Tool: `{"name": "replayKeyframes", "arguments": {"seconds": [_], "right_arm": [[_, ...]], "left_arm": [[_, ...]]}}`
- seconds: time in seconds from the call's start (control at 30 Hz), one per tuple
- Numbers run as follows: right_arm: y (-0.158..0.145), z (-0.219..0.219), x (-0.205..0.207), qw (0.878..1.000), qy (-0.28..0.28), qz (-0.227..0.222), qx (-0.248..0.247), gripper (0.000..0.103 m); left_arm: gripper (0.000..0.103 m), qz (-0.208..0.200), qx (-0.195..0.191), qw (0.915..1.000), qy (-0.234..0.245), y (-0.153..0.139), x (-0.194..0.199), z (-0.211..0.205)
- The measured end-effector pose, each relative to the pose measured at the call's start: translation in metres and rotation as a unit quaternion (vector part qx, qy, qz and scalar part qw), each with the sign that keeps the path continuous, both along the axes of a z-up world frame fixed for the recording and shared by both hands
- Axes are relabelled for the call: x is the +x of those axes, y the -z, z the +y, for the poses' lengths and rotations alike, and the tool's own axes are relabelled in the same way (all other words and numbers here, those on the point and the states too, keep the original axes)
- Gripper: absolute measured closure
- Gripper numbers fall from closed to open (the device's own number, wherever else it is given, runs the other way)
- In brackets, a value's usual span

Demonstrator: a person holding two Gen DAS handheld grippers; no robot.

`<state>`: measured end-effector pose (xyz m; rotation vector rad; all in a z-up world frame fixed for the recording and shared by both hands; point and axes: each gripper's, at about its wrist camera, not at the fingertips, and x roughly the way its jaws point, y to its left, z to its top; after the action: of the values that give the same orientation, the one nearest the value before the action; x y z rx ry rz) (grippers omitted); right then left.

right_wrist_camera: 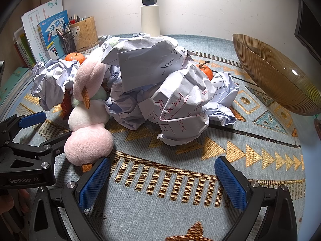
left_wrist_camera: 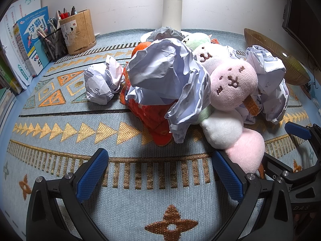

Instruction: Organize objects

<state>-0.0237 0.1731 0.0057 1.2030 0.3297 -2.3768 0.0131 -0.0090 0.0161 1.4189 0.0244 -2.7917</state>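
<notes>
Hovering low over the patterned blue cloth point(left_wrist_camera: 60, 140), the left gripper point(left_wrist_camera: 160, 172) has its blue-padded jaws spread wide with nothing between them; its right finger sits just beside the bottom pink ball of a plush dumpling skewer point(left_wrist_camera: 232, 84). The right gripper point(right_wrist_camera: 162, 178) is likewise spread apart and empty, above bare cloth in front of the heap. That heap lies mid-table: crumpled paper balls point(right_wrist_camera: 180, 108) piled over and around the plush skewer, with an orange point(right_wrist_camera: 206, 71) half buried at the right and another orange point(right_wrist_camera: 75, 57) behind at the left. One smaller paper wad point(left_wrist_camera: 102, 82) sits apart on the left of the pile, near a red plush point(left_wrist_camera: 152, 116) under the paper. A ribbed amber bowl point(right_wrist_camera: 276, 76) stands tilted to the right, well apart from the heap. Pen holders point(left_wrist_camera: 78, 32) and books point(left_wrist_camera: 32, 40) line the back left, a white lamp post point(left_wrist_camera: 172, 10) behind.
</notes>
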Motion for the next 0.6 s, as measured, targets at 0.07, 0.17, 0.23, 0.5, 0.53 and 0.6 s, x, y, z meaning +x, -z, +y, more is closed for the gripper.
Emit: {"name": "replayKeyframes", "arguments": {"seconds": [0.07, 0.17, 0.23, 0.5, 0.53, 0.6], "right_arm": [[-0.001, 0.002, 0.003, 1.000, -0.008, -0.002, -0.005, 0.000], [-0.007, 0.018, 0.009, 0.997, -0.043, -0.018, -0.054, 0.000], [-0.012, 0.035, 0.008, 0.994, -0.049, -0.029, -0.096, 0.000], [-0.065, 0.076, -0.008, 0.982, -0.043, 0.046, -0.178, 0.000], [-0.070, 0.069, -0.010, 0.983, -0.053, 0.058, -0.166, 0.000], [-0.077, 0.050, -0.010, 0.983, -0.079, 0.088, -0.139, 0.000]], "left_arm": [[0.000, 0.000, 0.000, 1.0000, 0.000, 0.000, 0.000, 0.000], [0.000, -0.009, 0.000, 0.9999, 0.012, -0.001, 0.001, -0.002], [0.001, -0.007, 0.012, 0.9999, 0.009, -0.005, 0.010, -0.006], [0.001, 0.071, 0.055, 0.9960, -0.006, -0.041, 0.040, -0.020], [0.001, 0.083, 0.050, 0.9952, -0.006, -0.047, 0.038, -0.020], [0.001, 0.103, 0.037, 0.9939, -0.006, -0.055, 0.026, -0.017]]}}
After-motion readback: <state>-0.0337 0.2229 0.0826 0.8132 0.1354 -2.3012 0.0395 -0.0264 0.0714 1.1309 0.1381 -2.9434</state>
